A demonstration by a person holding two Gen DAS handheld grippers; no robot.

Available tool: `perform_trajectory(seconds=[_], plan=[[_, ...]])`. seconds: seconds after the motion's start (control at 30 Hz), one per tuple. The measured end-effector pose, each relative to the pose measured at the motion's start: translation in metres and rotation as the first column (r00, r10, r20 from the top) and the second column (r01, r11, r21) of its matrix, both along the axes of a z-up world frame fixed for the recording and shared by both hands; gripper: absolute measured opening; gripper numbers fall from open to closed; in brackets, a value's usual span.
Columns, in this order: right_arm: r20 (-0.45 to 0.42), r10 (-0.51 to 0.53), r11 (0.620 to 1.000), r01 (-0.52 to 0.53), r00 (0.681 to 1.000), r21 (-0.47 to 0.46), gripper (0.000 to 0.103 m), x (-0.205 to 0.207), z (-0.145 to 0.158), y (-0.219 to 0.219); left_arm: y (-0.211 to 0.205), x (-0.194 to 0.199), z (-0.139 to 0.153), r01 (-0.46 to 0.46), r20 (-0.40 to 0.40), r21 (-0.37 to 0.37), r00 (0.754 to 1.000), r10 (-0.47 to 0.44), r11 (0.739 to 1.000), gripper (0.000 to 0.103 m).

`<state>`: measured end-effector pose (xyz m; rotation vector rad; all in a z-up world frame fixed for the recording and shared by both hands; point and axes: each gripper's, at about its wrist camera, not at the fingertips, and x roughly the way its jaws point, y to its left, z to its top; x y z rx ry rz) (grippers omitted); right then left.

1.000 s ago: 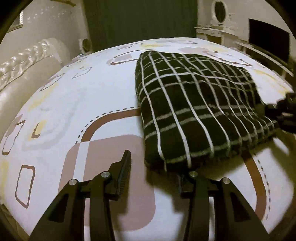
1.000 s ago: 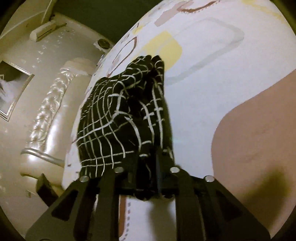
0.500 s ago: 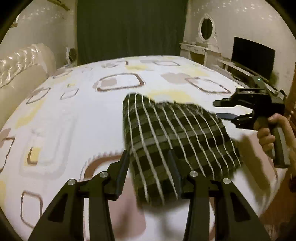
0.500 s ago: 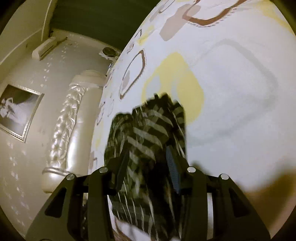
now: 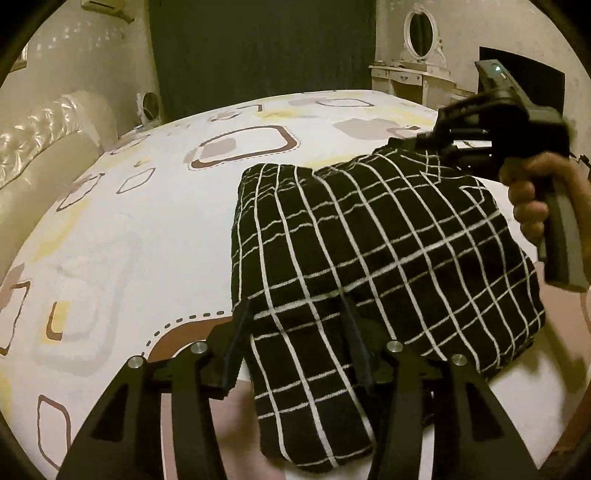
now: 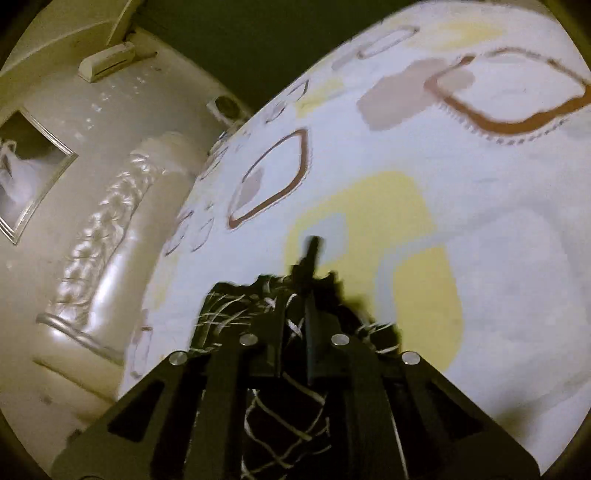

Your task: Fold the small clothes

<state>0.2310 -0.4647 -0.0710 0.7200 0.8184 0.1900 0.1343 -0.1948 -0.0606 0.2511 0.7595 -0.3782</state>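
So the black garment with the white grid lines [image 5: 369, 266] was lying folded on the bed sheet [image 5: 147, 229], filling the centre and lower right of the left wrist view, with its near corner running down to the bottom edge between the two fingers of the left gripper [image 5: 295, 343]. That claw's jaws had just been opening a bit more and stood apart, with the cloth passing between them; the left finger [image 5: 236, 343] sat right at the cloth's edge, and the pads didn't look like they were squeezing it. Over on the right side of that same view a hand [image 5: 535, 206] was wrapped around the handle of the right gripper [image 5: 424, 142], whose tip was at the garment's far corner in the upper right, pulling the fabric up into a little peak there. From the right wrist view that claw [image 6: 312, 258] had just snapped closed, fingers together in the middle of the frame with the dark checked fabric bunched around and under them, so it looked clamped on the garment. The sheet was white with brown outlined squares and yellow patches, a shiny cream tufted headboard [image 5: 40, 147] ran along the left, and a dressing table with an oval mirror [image 5: 421, 29] stood in the upper right of the left view.
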Motion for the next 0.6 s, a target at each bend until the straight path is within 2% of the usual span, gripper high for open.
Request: perform_trajectory(seconds=[0.07,0.1,0.17,0.3,0.4,0.47,0.57,0.6], plan=[[-0.086,-0.007,0.998,0.001,0.996,-0.07,0.007,0.008,-0.024,0.003,-0.002,-0.002,-0.001,0.0,0.004,0.005,1.0,0.0,1.0,0.051],[-0.113,-0.01,0.998,0.002,0.994,-0.071,0.007,0.01,-0.033,0.003,-0.002,-0.003,-0.002,0.002,0.006,0.009,1.0,-0.002,1.0,0.051],[-0.143,-0.029,1.0,0.027,0.989,-0.016,0.007,0.011,-0.05,-0.004,-0.002,-0.005,-0.002,0.007,0.004,0.01,1.0,-0.007,1.0,0.052],[-0.163,-0.041,0.995,0.056,0.986,0.088,0.01,0.009,-0.054,-0.013,0.001,-0.004,-0.003,0.013,-0.005,0.01,1.0,-0.013,1.0,0.054],[-0.142,-0.05,0.987,0.07,0.989,0.145,0.018,-0.004,-0.043,-0.02,0.005,0.0,-0.004,0.004,-0.017,-0.001,1.0,-0.004,1.0,0.055],[-0.125,-0.073,0.975,0.097,0.989,0.2,0.04,-0.022,-0.035,-0.029,0.005,0.001,-0.004,0.006,-0.021,-0.011,1.0,-0.006,1.0,0.057],[-0.112,-0.084,0.955,0.112,0.99,0.274,0.052,-0.053,-0.031,-0.034,0.007,0.0,0.001,0.018,-0.037,-0.032,0.999,-0.019,0.999,0.057],[-0.109,-0.068,0.95,0.097,0.992,0.295,0.055,-0.066,-0.03,-0.033,0.011,-0.001,0.005,0.029,-0.053,-0.06,0.998,-0.032,0.998,0.058]])
